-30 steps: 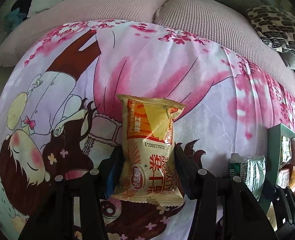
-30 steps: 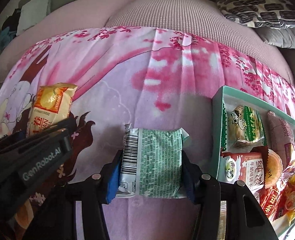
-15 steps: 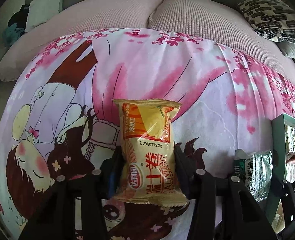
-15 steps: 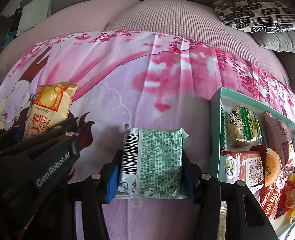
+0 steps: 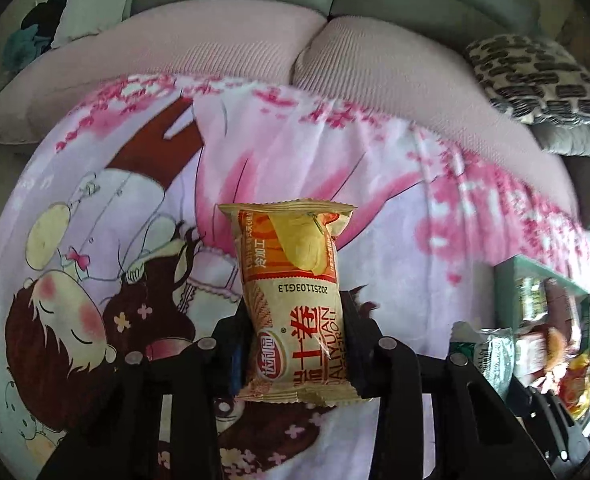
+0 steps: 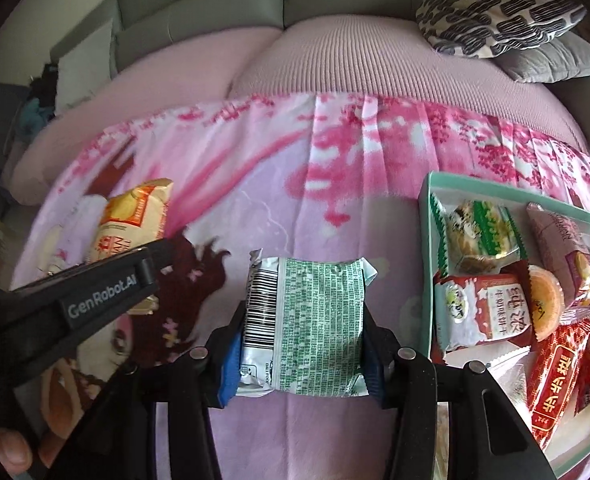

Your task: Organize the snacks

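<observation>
Left gripper clamped tight on yellow snack pack, lifted it off pink blanket; right gripper, jaws closing, pinched green packet, also raised; both snacks picked up, teal tray likely next

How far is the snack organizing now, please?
Done: several packets already lie in the green tray. In hand: the left gripper is shut on the yellow snack packet; the right gripper, jaws closing, presses the green snack packet. Left: putting both into the tray.
</observation>
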